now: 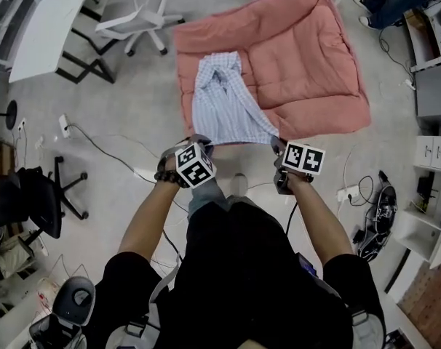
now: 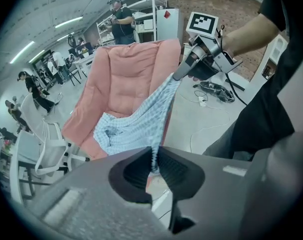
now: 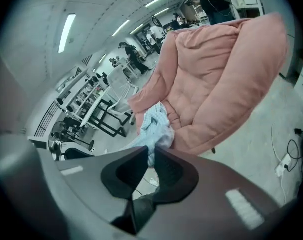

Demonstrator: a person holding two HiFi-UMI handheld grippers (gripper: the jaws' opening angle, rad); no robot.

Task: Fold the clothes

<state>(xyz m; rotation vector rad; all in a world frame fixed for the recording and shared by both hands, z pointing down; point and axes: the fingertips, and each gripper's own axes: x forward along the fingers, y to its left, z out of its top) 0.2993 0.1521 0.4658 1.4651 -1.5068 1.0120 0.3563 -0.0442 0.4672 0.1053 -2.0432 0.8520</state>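
While the person leans over it, the head view shows a pale blue checked shirt lying on the left part of a pink quilted pad, collar end away from the person. The shirt's near hem reaches the pad's near edge. The left claw sits at the hem's left corner and the right claw at its right corner. A white chair stands on the grey floor beyond the pad's left side.

In the left gripper view, the left claw is pinched together on a thin fold of the checked shirt. From there the cloth runs up to the right claw, which clamps the other corner. The rest of the shirt lies bunched on the pink quilted pad.

In the right gripper view, the right claw is closed on the shirt's edge. The checked shirt trails back from it onto the pink quilted pad.
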